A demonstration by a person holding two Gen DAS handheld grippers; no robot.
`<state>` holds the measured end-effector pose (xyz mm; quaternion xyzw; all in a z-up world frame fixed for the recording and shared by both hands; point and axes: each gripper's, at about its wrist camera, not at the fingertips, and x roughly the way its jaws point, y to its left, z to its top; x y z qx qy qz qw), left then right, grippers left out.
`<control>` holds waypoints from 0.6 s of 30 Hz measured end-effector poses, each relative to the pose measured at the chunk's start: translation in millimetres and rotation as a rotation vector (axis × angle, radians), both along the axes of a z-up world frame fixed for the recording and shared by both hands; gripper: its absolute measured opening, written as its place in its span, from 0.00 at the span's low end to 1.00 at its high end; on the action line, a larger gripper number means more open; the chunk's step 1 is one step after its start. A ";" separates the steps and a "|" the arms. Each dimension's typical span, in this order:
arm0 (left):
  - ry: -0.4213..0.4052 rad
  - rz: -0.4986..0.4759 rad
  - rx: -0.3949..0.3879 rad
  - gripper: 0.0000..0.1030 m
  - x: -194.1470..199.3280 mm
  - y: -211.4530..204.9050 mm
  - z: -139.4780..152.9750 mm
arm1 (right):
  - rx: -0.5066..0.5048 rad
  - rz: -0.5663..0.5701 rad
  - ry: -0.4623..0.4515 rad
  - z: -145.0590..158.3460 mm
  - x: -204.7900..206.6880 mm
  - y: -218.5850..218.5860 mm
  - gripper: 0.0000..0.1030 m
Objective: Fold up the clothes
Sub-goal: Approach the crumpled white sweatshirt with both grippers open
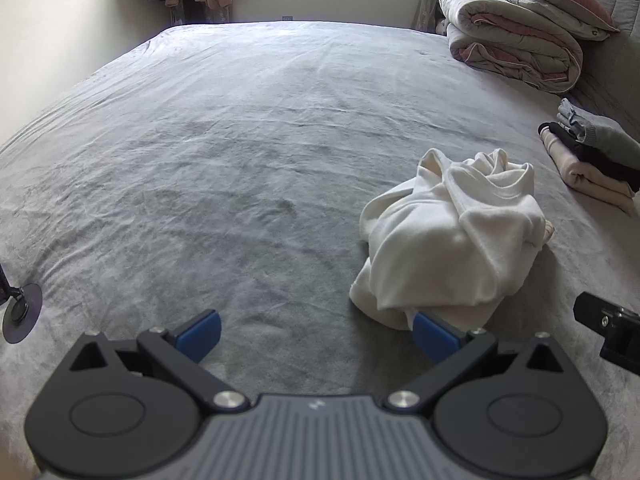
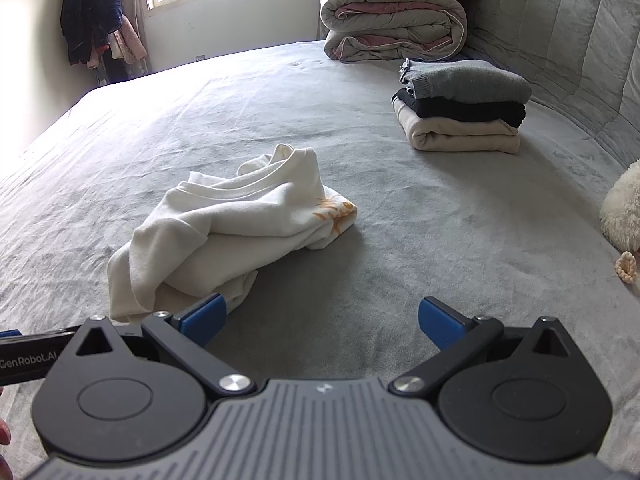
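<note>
A crumpled white garment (image 1: 452, 236) with an orange print lies in a heap on the grey bed; it also shows in the right wrist view (image 2: 224, 228). My left gripper (image 1: 316, 338) is open and empty, its right fingertip (image 1: 434, 336) touching the heap's near edge. My right gripper (image 2: 322, 322) is open and empty, its left fingertip (image 2: 204, 318) at the heap's near corner. A stack of three folded garments (image 2: 460, 108), grey on black on beige, sits at the back right; it also shows in the left wrist view (image 1: 592, 160).
The grey bedsheet (image 1: 240, 160) spreads wide to the left. Rolled quilts and pillows (image 2: 396, 16) lie at the far end. A fluffy white toy (image 2: 624, 208) sits at the right edge. Clothes hang (image 2: 92, 12) by the window. The right gripper's body (image 1: 612, 328) shows at the left view's right edge.
</note>
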<state>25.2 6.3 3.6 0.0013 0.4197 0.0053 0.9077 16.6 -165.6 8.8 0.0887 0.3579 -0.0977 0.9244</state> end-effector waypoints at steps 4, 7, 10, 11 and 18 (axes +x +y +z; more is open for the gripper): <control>-0.022 -0.017 0.020 0.99 2.7 -5.1 11.1 | -0.006 0.012 -0.011 13.1 3.9 0.0 1.00; -0.031 -0.027 0.030 0.99 5.2 -8.2 16.2 | -0.005 0.021 -0.014 20.5 5.8 -0.1 1.00; -0.033 -0.029 0.019 0.99 6.1 -9.6 18.5 | -0.009 0.021 -0.021 25.6 7.1 0.8 1.00; -0.034 -0.030 0.017 0.99 6.1 -10.4 19.0 | -0.010 0.022 -0.023 27.3 7.5 1.1 1.00; -0.034 -0.026 0.018 0.99 7.6 -9.1 20.2 | -0.020 0.024 -0.039 39.2 10.5 3.1 1.00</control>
